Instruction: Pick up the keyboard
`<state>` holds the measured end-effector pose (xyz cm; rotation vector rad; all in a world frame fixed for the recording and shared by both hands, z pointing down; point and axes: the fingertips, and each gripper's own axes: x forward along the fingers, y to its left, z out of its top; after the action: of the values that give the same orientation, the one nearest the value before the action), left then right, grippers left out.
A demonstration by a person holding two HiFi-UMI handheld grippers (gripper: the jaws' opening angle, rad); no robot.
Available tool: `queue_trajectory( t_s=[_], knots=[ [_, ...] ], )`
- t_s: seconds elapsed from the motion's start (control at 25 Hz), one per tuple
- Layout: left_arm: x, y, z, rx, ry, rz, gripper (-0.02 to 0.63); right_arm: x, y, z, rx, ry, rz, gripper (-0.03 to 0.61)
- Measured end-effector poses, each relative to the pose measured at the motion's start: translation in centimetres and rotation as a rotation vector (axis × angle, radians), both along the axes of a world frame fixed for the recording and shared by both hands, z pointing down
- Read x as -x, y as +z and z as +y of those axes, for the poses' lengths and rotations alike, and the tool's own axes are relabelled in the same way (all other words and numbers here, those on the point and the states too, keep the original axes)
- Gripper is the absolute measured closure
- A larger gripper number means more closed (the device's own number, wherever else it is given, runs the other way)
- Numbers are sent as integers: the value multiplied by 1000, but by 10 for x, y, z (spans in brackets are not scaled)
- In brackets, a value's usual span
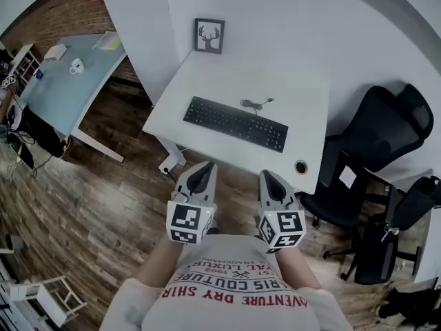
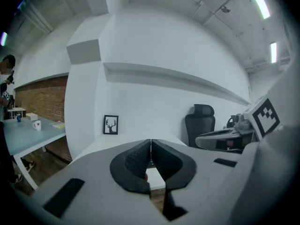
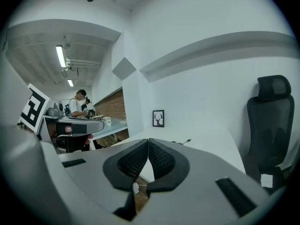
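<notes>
A black keyboard (image 1: 236,123) lies across the middle of a white desk (image 1: 207,78), its grey cable (image 1: 257,103) curled just behind it. My left gripper (image 1: 202,174) and right gripper (image 1: 271,182) hover side by side over the wooden floor, short of the desk's near edge and apart from the keyboard. Both are shut with nothing between the pads. In the left gripper view the closed jaws (image 2: 150,146) hide the keyboard. In the right gripper view the closed jaws (image 3: 148,145) point at the desk (image 3: 206,142), where the cable's end (image 3: 183,141) shows.
A framed deer picture (image 1: 209,35) leans against the wall at the desk's back. A round cable hole (image 1: 300,166) sits at the near right corner. Black office chairs (image 1: 375,150) stand to the right. A blue-topped table (image 1: 69,74) with a mug (image 1: 76,65) stands left. A white socket block (image 1: 167,165) lies under the desk.
</notes>
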<state>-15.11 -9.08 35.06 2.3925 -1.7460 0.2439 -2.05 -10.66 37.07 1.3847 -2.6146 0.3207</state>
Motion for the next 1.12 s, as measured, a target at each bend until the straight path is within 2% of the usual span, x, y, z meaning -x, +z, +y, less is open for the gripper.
queue_trajectory(
  t_s=[0.16, 0.32, 0.6, 0.88, 1.0, 1.12],
  knots=[
    [32, 7, -38, 25, 33, 17, 589, 14, 2, -32, 7, 85, 12, 552],
    [44, 20, -73, 59, 46, 46, 589, 12, 13, -61, 28, 149, 25, 552],
    [40, 45, -146, 119, 90, 38, 589, -12, 36, -133, 63, 219, 28, 552],
    [32, 61, -225, 181, 92, 13, 589, -30, 68, -204, 174, 232, 23, 552],
    [30, 66, -249, 203, 88, 44, 589, -29, 78, -221, 205, 220, 38, 552],
    [24, 68, -267, 218, 120, 57, 589, -32, 83, -236, 223, 249, 49, 552]
  ],
)
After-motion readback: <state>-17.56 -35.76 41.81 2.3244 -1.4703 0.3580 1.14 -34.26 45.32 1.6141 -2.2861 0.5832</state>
